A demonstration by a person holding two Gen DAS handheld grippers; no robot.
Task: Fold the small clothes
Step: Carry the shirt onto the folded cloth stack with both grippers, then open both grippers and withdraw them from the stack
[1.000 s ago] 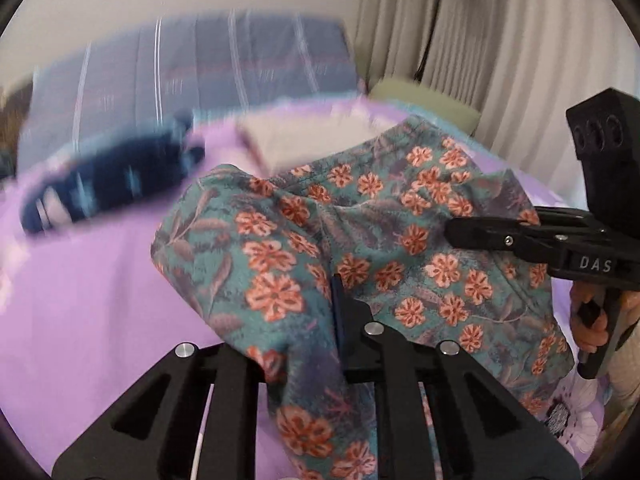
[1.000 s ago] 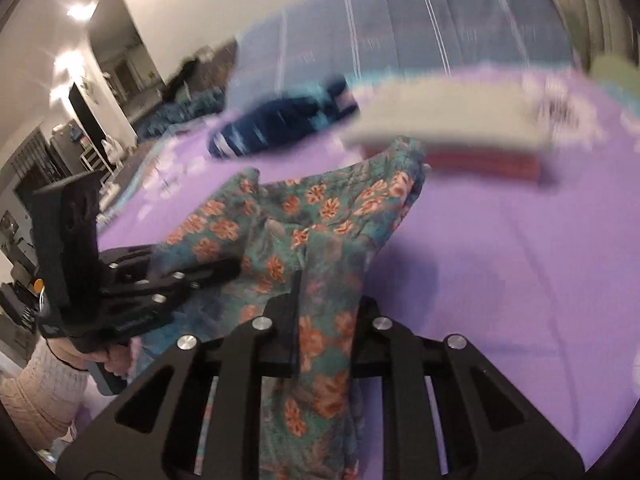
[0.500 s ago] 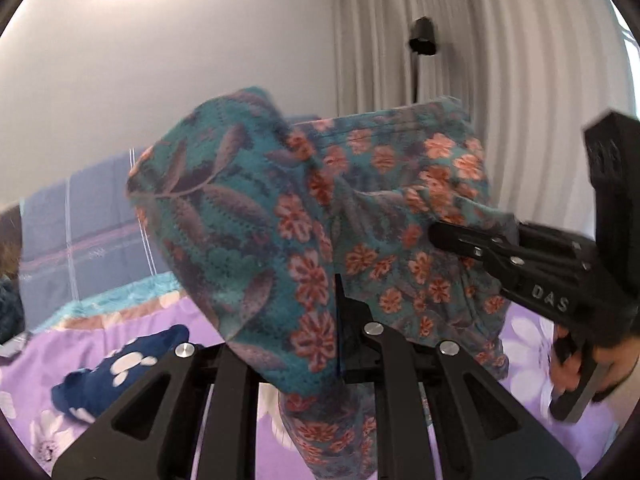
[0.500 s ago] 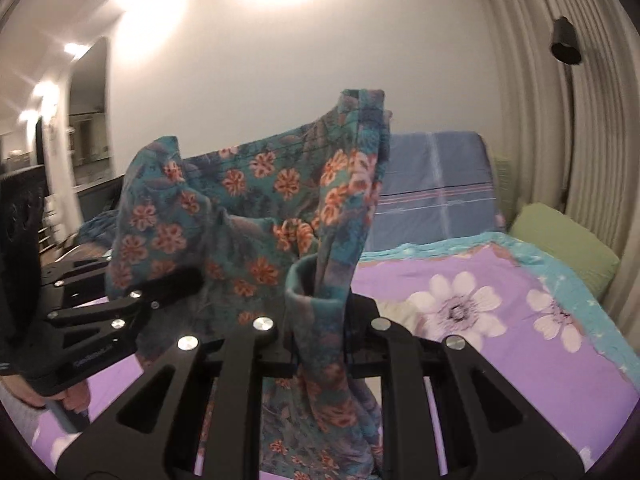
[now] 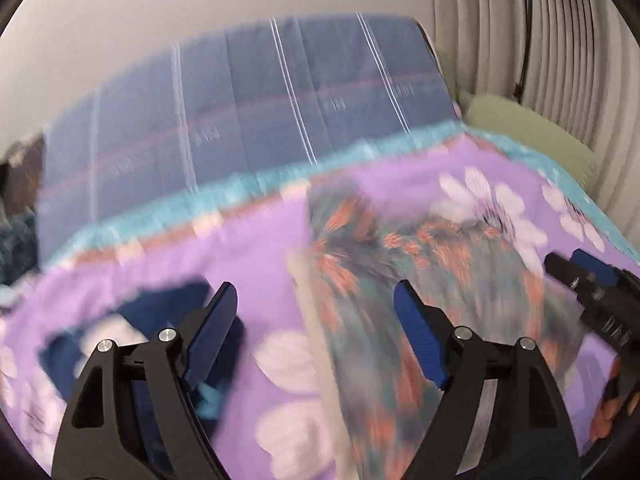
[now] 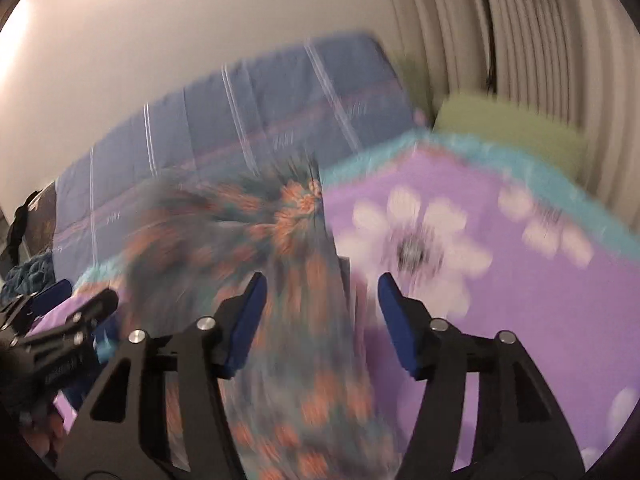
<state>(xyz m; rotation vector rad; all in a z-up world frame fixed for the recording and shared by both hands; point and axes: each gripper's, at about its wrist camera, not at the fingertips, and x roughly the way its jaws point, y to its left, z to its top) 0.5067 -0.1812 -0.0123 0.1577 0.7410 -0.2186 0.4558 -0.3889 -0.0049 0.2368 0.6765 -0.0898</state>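
Floral garment (image 5: 420,280) lies on purple bedspread (image 5: 260,248) (curtain (image 5: 560,40) behind).

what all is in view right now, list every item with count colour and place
teal floral-print fabric garment: one, teal with orange flowers, lying on the bed ahead of both grippers, blurred
purple flowered bedspread: one, purple with white flowers and a teal border, covering the bed
dark blue cloth item: one, navy with white patches, on the bedspread at left
blue striped quilted headboard cover: one, blue, behind the bed
green pillow: one, pale green, far right corner
pleated curtain: one, off-white, right wall
left gripper: black, blue pads, fingers open
right gripper: black, blue pads, fingers open
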